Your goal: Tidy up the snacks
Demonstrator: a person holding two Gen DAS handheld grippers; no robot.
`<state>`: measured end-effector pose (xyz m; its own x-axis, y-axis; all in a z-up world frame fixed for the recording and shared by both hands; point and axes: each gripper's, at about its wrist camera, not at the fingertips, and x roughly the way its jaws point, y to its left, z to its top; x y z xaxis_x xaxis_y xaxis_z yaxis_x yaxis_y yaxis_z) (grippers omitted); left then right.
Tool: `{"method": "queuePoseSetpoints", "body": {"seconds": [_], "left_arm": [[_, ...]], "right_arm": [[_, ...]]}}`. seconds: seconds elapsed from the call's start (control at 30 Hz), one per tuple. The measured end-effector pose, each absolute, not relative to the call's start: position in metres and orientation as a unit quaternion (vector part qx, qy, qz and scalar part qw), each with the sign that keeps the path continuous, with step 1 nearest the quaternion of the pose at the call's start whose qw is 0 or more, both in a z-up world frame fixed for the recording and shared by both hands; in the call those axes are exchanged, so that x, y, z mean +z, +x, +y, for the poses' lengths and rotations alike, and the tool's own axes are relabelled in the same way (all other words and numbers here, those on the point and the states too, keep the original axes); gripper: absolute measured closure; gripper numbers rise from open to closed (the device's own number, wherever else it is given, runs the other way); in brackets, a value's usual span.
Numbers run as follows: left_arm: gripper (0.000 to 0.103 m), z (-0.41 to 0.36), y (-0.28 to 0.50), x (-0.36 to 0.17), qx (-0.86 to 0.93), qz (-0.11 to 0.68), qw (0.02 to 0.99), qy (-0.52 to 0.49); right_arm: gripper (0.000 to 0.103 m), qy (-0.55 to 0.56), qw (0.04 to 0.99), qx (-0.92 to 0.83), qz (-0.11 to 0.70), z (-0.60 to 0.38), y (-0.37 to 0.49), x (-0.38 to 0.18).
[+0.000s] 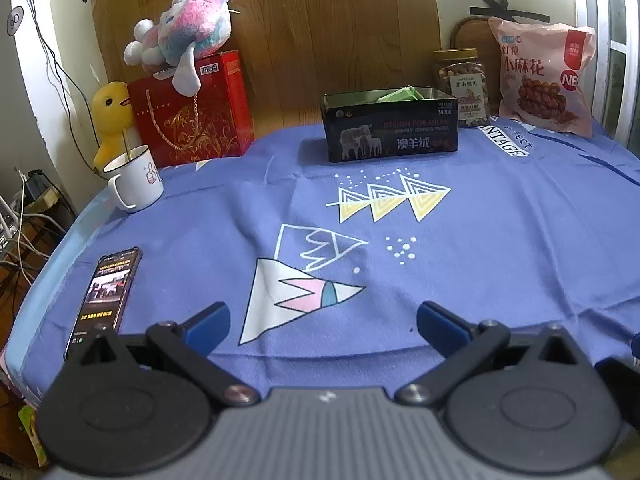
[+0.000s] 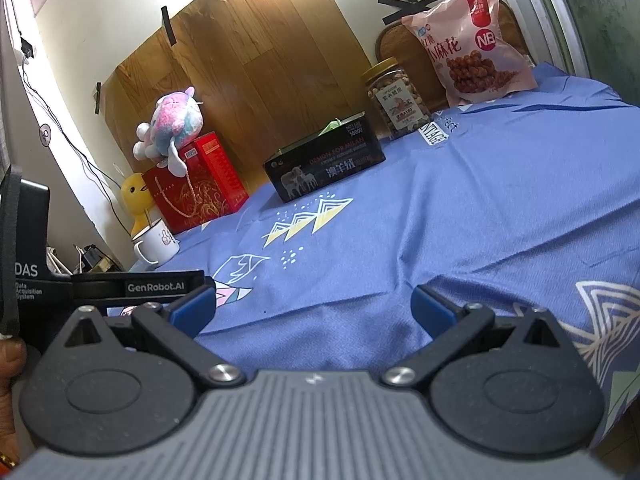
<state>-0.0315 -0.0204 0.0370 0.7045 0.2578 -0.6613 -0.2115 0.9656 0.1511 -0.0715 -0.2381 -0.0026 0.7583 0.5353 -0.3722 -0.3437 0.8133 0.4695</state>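
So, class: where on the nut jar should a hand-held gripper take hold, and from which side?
Probably the jar body just under the yellow lid, fingers level, coming from the front. It stands upright and round, so opposite walls suit two fingers. The tin sits close on its left and the pink bag on its right, so the front is the open side.

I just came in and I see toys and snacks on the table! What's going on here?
A person is holding a two-finger gripper in each hand to tidy up snacks, but nothing is being held right now. The left gripper and the right gripper are both open above the blue tablecloth. At the back stand a black tin with something green inside, a jar of nuts and a pink snack bag. None of them is being touched.
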Motion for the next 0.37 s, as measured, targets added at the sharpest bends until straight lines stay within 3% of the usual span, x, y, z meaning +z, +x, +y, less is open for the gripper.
{"method": "queuePoseSetpoints", "body": {"seconds": [0.37], "left_arm": [[0.000,-0.0253,-0.0336,0.0396,0.112,0.352,0.928,0.043]], "right_arm": [[0.000,0.188,0.919,0.238,0.250,-0.2377,-0.0717,-0.0024]]}}
